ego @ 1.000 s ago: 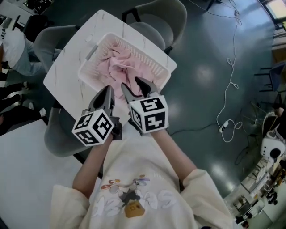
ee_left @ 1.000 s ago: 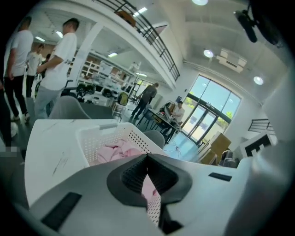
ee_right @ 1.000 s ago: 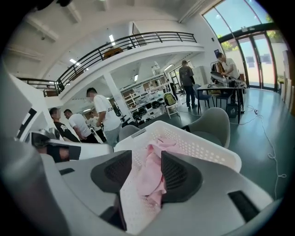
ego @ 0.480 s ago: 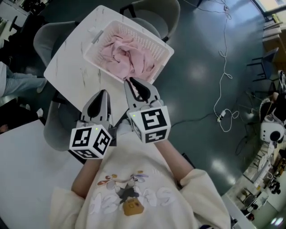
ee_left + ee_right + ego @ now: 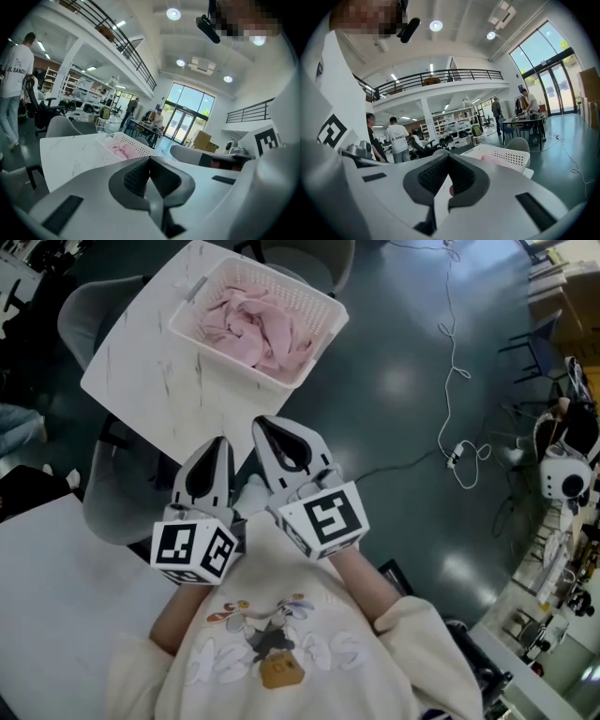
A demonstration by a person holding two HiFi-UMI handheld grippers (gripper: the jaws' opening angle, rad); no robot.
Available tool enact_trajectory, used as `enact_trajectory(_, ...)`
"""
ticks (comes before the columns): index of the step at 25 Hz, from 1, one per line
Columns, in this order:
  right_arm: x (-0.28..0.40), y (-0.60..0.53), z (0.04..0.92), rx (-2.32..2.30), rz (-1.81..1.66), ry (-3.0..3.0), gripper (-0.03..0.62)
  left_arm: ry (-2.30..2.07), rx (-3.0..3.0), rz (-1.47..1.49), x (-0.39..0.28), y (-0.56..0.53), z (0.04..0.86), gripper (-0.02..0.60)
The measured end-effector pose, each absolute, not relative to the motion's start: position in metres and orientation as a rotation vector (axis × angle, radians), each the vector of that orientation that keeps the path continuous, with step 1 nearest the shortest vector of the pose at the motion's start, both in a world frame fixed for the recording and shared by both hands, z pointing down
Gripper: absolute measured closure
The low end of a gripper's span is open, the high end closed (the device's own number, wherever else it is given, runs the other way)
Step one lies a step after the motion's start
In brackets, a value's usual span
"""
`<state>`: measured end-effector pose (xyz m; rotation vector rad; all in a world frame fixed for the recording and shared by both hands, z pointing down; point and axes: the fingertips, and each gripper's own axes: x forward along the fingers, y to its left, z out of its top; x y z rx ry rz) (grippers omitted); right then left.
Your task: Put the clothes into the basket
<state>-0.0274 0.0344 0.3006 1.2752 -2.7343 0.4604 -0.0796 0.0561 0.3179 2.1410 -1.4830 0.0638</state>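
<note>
Well, left tool and right tool hang pinched together, empty, but the basket of clothes hugs the bench edge, where one knock could tip it.

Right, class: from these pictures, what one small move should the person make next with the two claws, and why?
Probably just lowering both claws to rest. The crumpled pink clothes lie inside the white perforated plastic basket, and no other garment shows on the white marble-patterned table. The left claw and right claw are shut, empty and short of the table, so the job looks done.
</note>
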Motion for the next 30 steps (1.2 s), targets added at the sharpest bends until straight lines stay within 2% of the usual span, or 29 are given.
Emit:
enact_trajectory(12,-0.001,0.088,0.267,1.177,0.326,-2.745,0.588,-1.554,2.154,0.052,-0.038,0.079,0.291,0.572)
enact_trajectory(30,0.037,0.1,0.282,1.291,0.251,-2.662,0.588,-1.551,2.19,0.063,0.013,0.091,0.29,0.572)
